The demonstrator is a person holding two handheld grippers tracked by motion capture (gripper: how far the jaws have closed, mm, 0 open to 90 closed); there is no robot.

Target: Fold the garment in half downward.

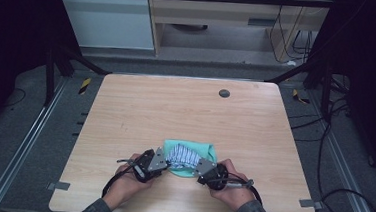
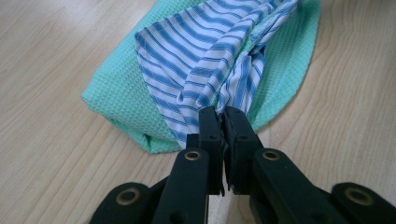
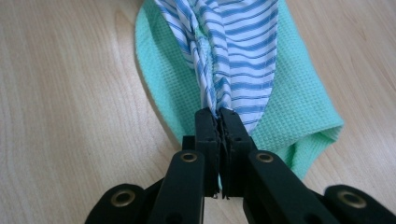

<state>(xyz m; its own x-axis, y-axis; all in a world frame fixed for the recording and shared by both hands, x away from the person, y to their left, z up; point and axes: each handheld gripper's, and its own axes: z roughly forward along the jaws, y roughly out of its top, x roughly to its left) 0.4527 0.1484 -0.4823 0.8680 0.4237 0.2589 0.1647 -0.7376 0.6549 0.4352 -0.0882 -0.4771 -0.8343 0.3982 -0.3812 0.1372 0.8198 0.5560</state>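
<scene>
Currently, both grippers work on one bundle of cloth at the near middle of the wooden table (image 1: 126, 106). The left gripper (image 1: 164, 165) is held in the person's left hand (image 1: 130, 174); the right gripper (image 1: 196, 169) is held in the right hand (image 1: 230, 184). Each approaches the bundle from its own side, with the cloth between them.

Cloth arrangement:
- A striped cloth (image 1: 182, 156) — blue and white — lies on top of a green waffle-weave cloth (image 1: 205, 150).
- The green cloth rests flat on the table, folded, with its edges showing beyond the striped cloth on both sides.

Left gripper, seen in the left gripper view (image 2: 223, 112): the jaws are closed tight, pinching a gathered corner of the striped cloth (image 2: 201, 56). The fabric rises from the jaws in taut pleats and fans out over the green cloth (image 2: 116, 102).

Right gripper, seen in the right gripper view (image 3: 218, 112): the jaws are likewise pressed together on a bunched end of the striped cloth (image 3: 238, 46). The green cloth (image 3: 294, 112) lies below and to either side of the clamped end — its folded edge sits just beside the jaw tips.

A small dark round disc (image 1: 224, 93) sits at the far side of the table, well apart from the cloths.
</scene>
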